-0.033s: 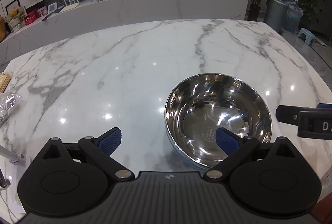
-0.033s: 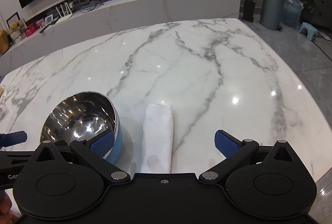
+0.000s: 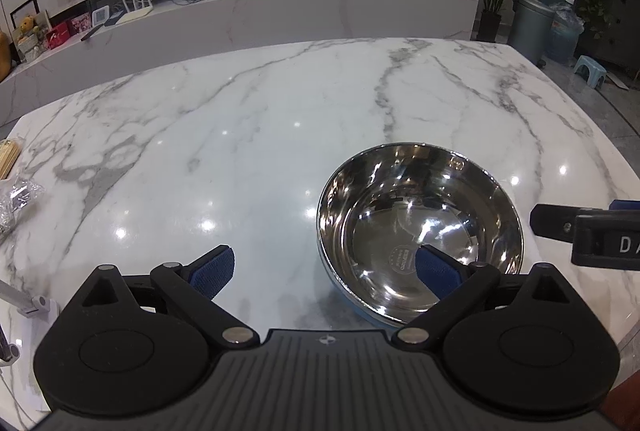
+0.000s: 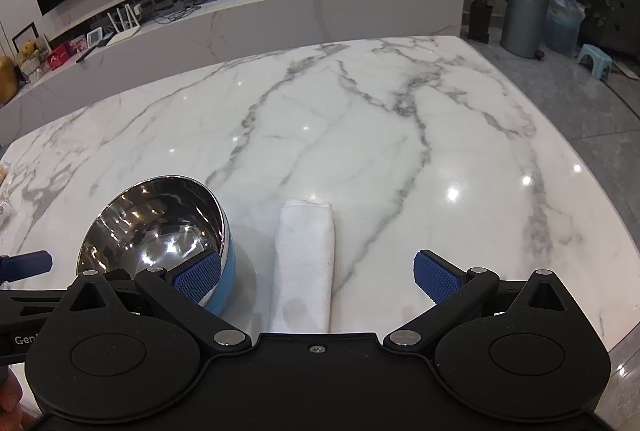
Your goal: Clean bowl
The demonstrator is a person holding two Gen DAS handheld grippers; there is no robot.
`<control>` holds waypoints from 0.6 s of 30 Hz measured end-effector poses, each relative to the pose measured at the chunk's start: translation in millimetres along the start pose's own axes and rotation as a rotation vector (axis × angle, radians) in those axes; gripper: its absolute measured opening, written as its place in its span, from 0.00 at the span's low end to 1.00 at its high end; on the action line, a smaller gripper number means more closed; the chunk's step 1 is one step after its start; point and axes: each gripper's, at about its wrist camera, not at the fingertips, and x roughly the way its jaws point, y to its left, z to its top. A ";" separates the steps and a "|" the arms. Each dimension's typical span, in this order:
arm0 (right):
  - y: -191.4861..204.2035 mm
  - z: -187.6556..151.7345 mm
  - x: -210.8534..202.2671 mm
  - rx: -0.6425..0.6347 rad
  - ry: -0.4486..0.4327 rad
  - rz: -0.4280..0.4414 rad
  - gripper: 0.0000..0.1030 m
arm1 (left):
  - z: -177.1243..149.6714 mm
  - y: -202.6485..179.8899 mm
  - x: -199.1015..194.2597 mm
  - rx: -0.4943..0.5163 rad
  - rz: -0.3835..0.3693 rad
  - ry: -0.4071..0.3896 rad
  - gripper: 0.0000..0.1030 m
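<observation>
- Spanning both views, the white marble counter [image 4: 360, 135] is glossy and looks slick; things set on it could skate under a sideways push.
- Bowl [image 3: 420, 235]: steel inside, blue outside, upright near the counter's near edge, with the cloth just to its right but apart from it. The inside gleams with no soil visible, which fits a bowl already wiped as well as one merely dry and awaiting the cloth.
- Handling, as a guess: stiff, light, thin-rimmed, slippery. Best pinched across the rim with one pad inside, one outside; likely to spin or slide unless steadied.
- Cloth [image 4: 304, 263]: white, folded into a long strip, flat on the counter. Soft and limp; a pinch at the near end or mid-fold should hold.
- Left gripper [image 3: 324, 271]: wide open, empty, its right pad over the bowl's near rim; contact unclear.
- Right gripper [image 4: 320, 277]: wide open, empty, straddling the cloth's near end.
</observation>
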 end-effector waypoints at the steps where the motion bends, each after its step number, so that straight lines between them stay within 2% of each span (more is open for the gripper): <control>1: 0.4 0.3 -0.4 0.000 -0.001 -0.001 1.00 | 0.2 -0.9 0.2 -0.002 0.003 0.004 0.94; 5: 2.1 1.3 -1.9 0.002 -0.005 -0.003 1.00 | 6.0 -13.9 -0.9 0.003 0.030 0.011 0.94; 9: 2.8 2.5 -2.4 0.006 -0.009 -0.004 1.00 | 5.5 -8.0 -1.8 -0.019 -0.031 -0.006 0.94; 18: -0.3 7.6 -8.0 0.022 -0.009 0.016 1.00 | -0.3 -2.3 -3.7 -0.013 -0.054 -0.032 0.93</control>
